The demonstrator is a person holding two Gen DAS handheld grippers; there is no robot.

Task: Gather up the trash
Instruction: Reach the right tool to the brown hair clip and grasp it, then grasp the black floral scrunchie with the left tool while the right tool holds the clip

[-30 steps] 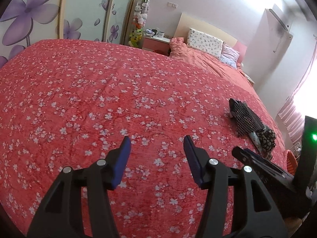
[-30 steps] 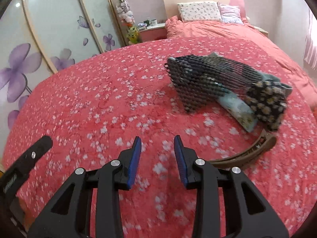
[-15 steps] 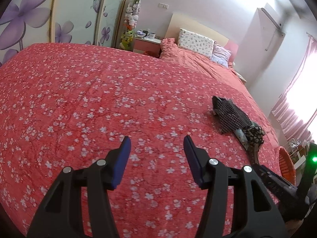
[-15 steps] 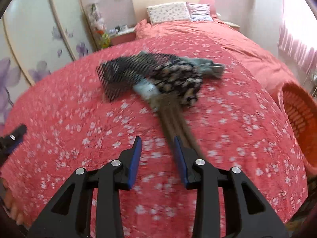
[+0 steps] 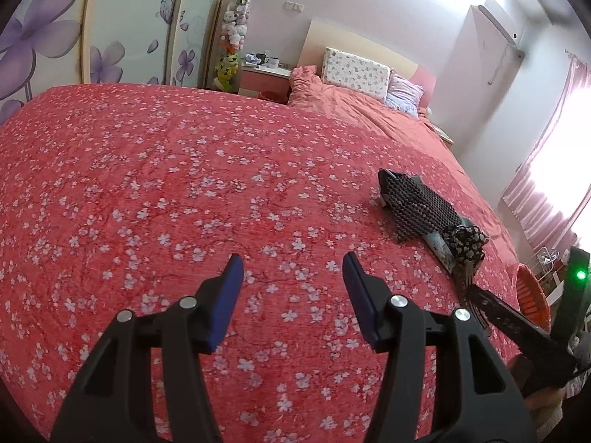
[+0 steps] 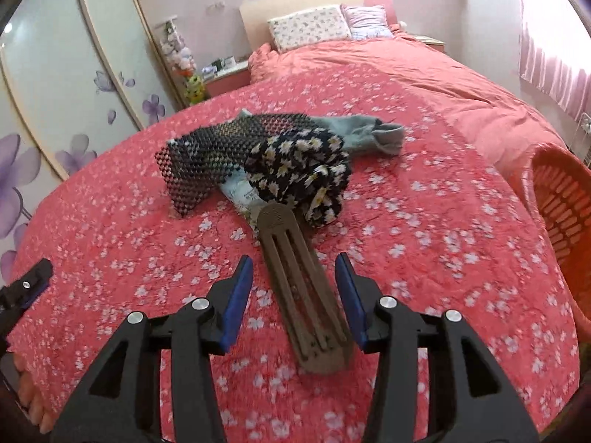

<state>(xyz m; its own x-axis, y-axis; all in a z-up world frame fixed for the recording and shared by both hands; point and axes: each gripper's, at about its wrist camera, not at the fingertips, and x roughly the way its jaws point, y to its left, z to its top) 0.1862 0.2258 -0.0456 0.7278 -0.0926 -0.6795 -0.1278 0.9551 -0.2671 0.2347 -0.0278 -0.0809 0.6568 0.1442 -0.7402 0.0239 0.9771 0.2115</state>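
A brown slotted plastic strip (image 6: 301,288) lies on the red flowered bedspread (image 6: 424,221), its near end between the fingers of my open right gripper (image 6: 294,271). Beyond it lies a pile: a dark flowered cloth (image 6: 303,173), a black mesh piece (image 6: 207,158), a pale blue wrapper (image 6: 240,193) and a grey-blue cloth (image 6: 373,131). The pile also shows in the left wrist view (image 5: 424,214). My left gripper (image 5: 291,273) is open and empty over bare bedspread, left of the pile. An orange basket (image 6: 565,217) stands off the bed's right side.
Pillows (image 6: 310,26) and a headboard are at the far end. A nightstand (image 5: 264,74) and a stack of plush toys (image 5: 234,40) stand by the flowered wardrobe doors (image 5: 44,37). Pink curtains (image 6: 550,55) hang at right.
My right gripper has swung around toward the pile, opened wider and now straddles the brown strip. The left gripper has shifted view slightly; the pile looks closer to it.
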